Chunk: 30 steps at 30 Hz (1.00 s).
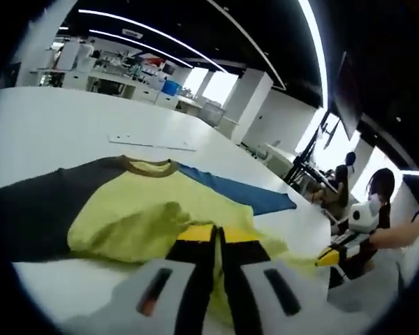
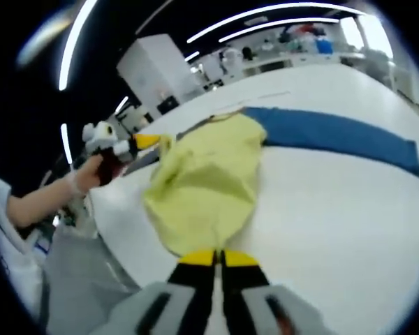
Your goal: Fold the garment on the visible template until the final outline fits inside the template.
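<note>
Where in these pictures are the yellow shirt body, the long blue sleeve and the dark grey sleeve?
yellow shirt body [image 1: 143,209], left gripper view, on its bunched front.
long blue sleeve [image 2: 335,136], right gripper view, mid-length.
dark grey sleeve [image 1: 38,209], left gripper view, its broad middle.

A big white table [image 1: 70,125] filled the middle of the left gripper view. Behind it, at upper left, stood desks with a blue box [image 1: 171,87]. At the right edge two people [image 1: 377,192] sat. Long ceiling lights [image 1: 153,35] ran overhead.
</note>
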Each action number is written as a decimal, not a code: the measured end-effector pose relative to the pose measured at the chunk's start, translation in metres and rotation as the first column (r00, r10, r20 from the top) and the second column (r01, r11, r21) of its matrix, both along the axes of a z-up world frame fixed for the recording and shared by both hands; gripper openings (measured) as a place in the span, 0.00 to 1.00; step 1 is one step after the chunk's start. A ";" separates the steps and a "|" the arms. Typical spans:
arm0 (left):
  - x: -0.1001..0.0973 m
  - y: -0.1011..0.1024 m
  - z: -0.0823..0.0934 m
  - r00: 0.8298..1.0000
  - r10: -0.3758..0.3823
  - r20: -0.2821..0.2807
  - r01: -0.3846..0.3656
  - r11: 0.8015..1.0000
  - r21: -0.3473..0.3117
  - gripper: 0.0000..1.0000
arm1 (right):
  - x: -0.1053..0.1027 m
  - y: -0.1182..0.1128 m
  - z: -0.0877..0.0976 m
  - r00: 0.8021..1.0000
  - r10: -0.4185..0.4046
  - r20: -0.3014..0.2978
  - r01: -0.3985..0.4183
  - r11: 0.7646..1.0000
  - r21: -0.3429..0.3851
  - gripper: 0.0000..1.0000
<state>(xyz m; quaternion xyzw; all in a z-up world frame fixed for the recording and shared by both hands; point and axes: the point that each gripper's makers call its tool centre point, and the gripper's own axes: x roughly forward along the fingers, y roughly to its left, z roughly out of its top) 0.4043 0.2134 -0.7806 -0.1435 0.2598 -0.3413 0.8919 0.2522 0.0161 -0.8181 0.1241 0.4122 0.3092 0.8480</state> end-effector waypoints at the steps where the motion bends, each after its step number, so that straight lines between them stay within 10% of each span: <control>1: 0.002 -0.002 -0.004 1.000 -0.004 -0.003 0.004 1.000 0.010 0.00 | 0.000 0.000 0.000 1.000 -0.003 0.000 0.003 1.000 0.001 0.00; 21: -0.006 0.003 -0.011 0.998 -0.059 0.029 0.055 0.991 0.122 0.03 | -0.004 0.002 -0.004 1.000 -0.022 -0.019 0.023 1.000 0.014 0.00; 30: -0.010 0.018 -0.006 0.993 -0.094 0.073 0.080 0.981 0.177 0.39 | -0.005 0.004 -0.003 1.000 -0.017 -0.018 0.017 1.000 0.011 0.00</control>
